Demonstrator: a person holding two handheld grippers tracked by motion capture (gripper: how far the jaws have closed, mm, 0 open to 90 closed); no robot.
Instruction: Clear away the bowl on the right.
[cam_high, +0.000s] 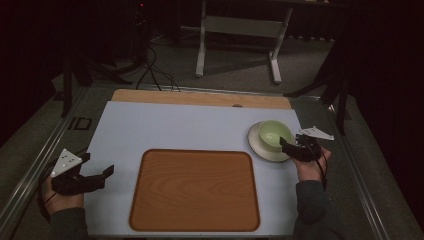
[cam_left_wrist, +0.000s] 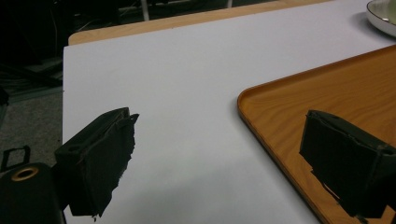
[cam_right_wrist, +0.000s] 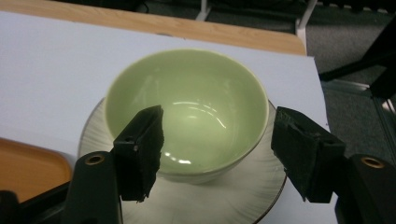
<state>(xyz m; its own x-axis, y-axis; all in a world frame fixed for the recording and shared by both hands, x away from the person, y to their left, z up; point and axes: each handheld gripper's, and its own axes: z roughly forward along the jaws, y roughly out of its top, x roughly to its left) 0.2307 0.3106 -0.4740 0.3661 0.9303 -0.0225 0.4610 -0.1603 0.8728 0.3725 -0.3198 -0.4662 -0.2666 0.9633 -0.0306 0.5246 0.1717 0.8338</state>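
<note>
A pale green bowl (cam_high: 273, 133) stands upright on a white ribbed saucer (cam_high: 257, 145) at the right of the white mat. My right gripper (cam_high: 291, 141) is open at the bowl's near right side. In the right gripper view the empty bowl (cam_right_wrist: 187, 105) sits on the saucer (cam_right_wrist: 224, 198) between the wide-apart jaws of the right gripper (cam_right_wrist: 219, 154); whether either jaw touches the bowl I cannot tell. My left gripper (cam_high: 97, 165) is open at the mat's left edge, holding nothing. The left gripper (cam_left_wrist: 224, 163) hangs over bare mat beside the tray corner.
A wooden tray (cam_high: 195, 190) with a raised rim lies empty in the mat's near middle, its corner (cam_left_wrist: 280, 107) close to my left jaws. The white mat (cam_high: 175, 125) covers a wooden tabletop. A desk frame and cables stand on the floor beyond.
</note>
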